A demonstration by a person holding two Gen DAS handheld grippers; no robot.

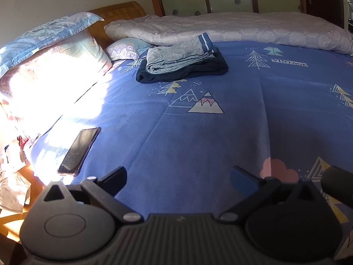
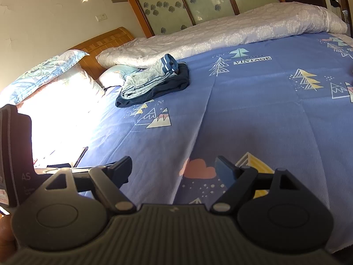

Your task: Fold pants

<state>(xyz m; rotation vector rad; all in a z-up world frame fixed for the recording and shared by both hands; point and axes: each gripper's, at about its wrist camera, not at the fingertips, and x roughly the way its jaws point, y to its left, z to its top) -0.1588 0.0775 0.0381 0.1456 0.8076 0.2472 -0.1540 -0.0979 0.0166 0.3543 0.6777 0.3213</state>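
Folded grey pants [image 1: 176, 56] [image 2: 147, 80] with a blue striped waistband lie on top of a folded dark navy garment [image 1: 198, 69] [image 2: 167, 87] at the far side of the blue patterned bed sheet [image 1: 198, 132] [image 2: 253, 114]. My left gripper [image 1: 178, 178] hovers open over the near part of the sheet, far from the stack, with nothing between its fingers. My right gripper [image 2: 174, 169] is also open and empty, low over the sheet near a pink cloud print. The left gripper's body [image 2: 15, 154] shows at the left edge of the right wrist view.
A phone [image 1: 78, 152] lies near the bed's left edge in bright sunlight. Pillows [image 1: 55, 50] lean on the wooden headboard [image 1: 119, 13]. A rolled pale quilt [image 1: 231, 28] [image 2: 231, 33] runs along the far side. Crumpled paper [image 1: 11, 176] lies on the floor left.
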